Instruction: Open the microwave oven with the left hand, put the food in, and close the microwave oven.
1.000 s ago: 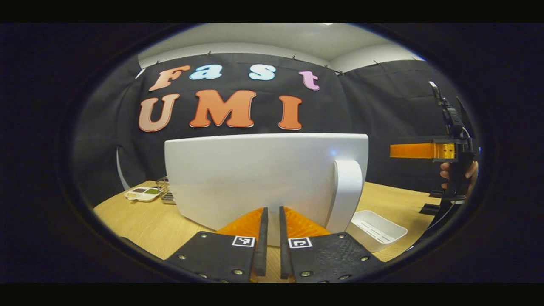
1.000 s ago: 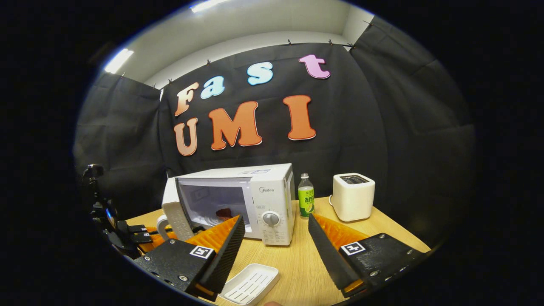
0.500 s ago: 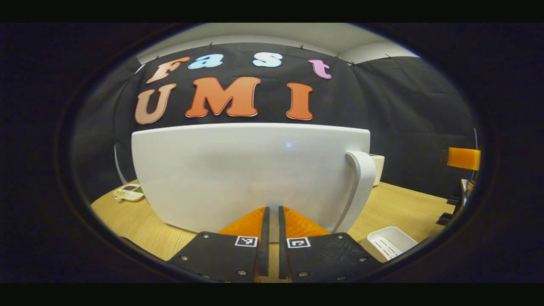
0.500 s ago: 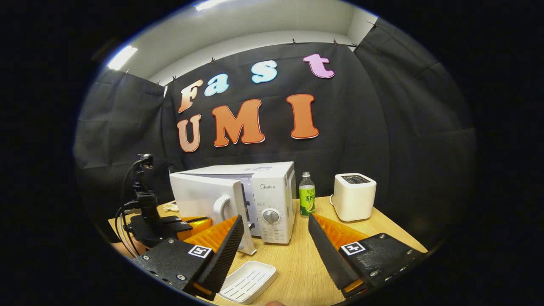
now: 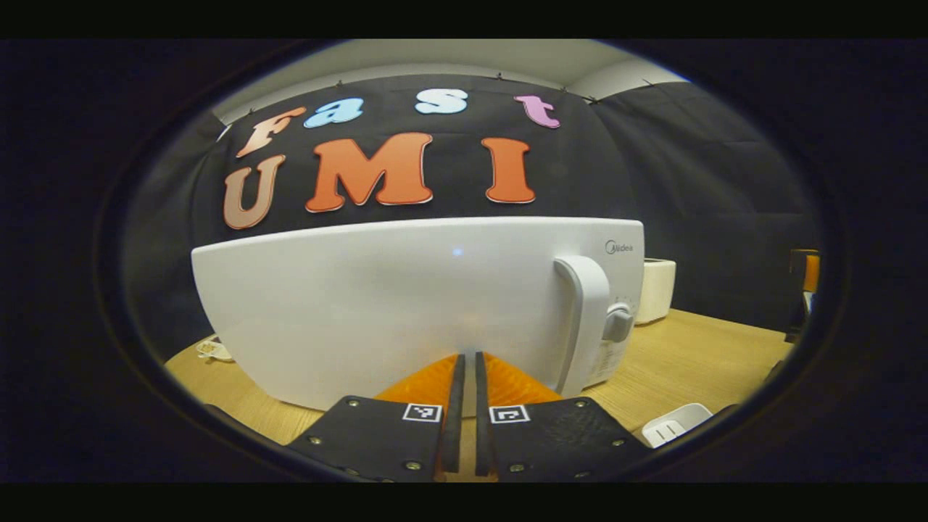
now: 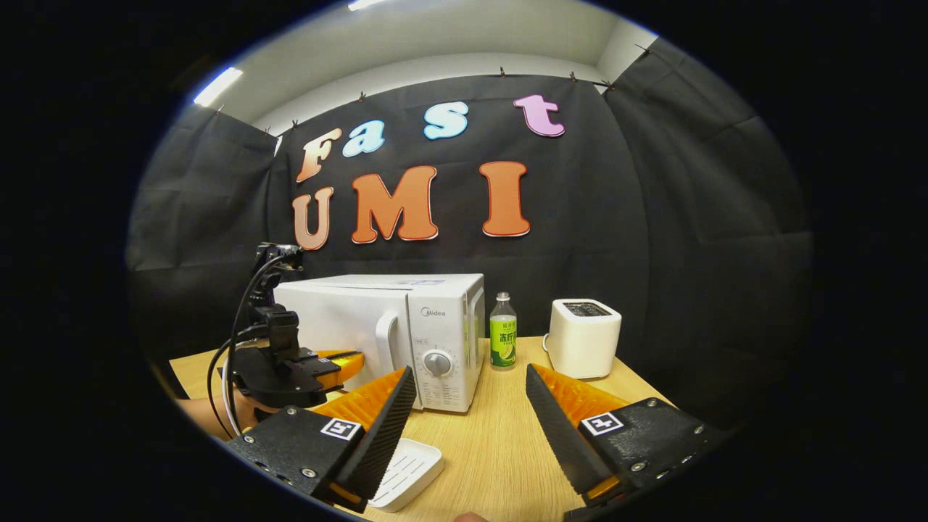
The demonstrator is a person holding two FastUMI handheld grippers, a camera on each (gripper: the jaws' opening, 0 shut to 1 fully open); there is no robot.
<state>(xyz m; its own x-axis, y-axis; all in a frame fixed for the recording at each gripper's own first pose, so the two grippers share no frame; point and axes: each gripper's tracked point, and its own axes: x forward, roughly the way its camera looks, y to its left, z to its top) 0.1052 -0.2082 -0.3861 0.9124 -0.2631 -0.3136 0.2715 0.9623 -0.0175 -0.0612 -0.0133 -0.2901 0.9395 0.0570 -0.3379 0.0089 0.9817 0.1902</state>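
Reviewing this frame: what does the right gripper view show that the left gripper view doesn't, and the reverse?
Right gripper view: a clear bottle with a green label standing between the white microwave oven and the white toaster. Left gripper view: a small white dish left of the microwave, seen close up. Both: the microwave with its door looking closed, the toaster, a white slotted tray and the wooden table.

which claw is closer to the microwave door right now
Left. The left claw is right up against the microwave door, fingers together. The right claw hangs open farther back, over the table in front of the microwave.
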